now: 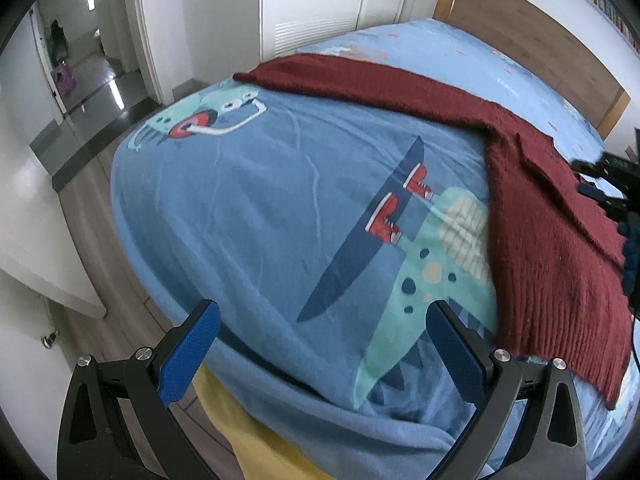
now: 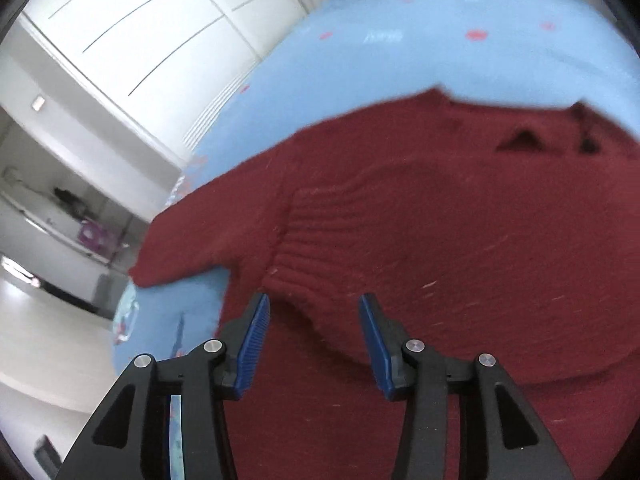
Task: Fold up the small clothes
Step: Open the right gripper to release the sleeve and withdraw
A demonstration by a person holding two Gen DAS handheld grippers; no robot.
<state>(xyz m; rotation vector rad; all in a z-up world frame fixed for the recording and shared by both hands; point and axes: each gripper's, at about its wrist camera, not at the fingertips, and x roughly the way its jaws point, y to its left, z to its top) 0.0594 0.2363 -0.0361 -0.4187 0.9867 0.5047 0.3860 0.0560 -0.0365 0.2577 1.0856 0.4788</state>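
Note:
A dark red knitted sweater [image 1: 536, 200] lies spread on the bed, one sleeve stretched toward the far left. In the right wrist view the sweater [image 2: 460, 220] fills the middle, with a sleeve folded across its body so that the ribbed cuff [image 2: 304, 256] sits just ahead of the fingers. My right gripper [image 2: 314, 312] hovers over that cuff with its jaws apart and nothing pressed between the blue pads. My left gripper [image 1: 320, 316] stands wide open above the bed's near corner, left of the sweater's ribbed hem. The right gripper's black body [image 1: 612, 188] shows at the right edge.
The bed [image 1: 260, 208] has a blue cover printed with cartoon dinosaurs and a yellow sheet [image 1: 256, 440] at its near edge. A wooden headboard [image 1: 532, 44] stands at the back right. White wardrobe doors [image 2: 132, 32] and an open doorway [image 1: 80, 60] lie beyond the bed.

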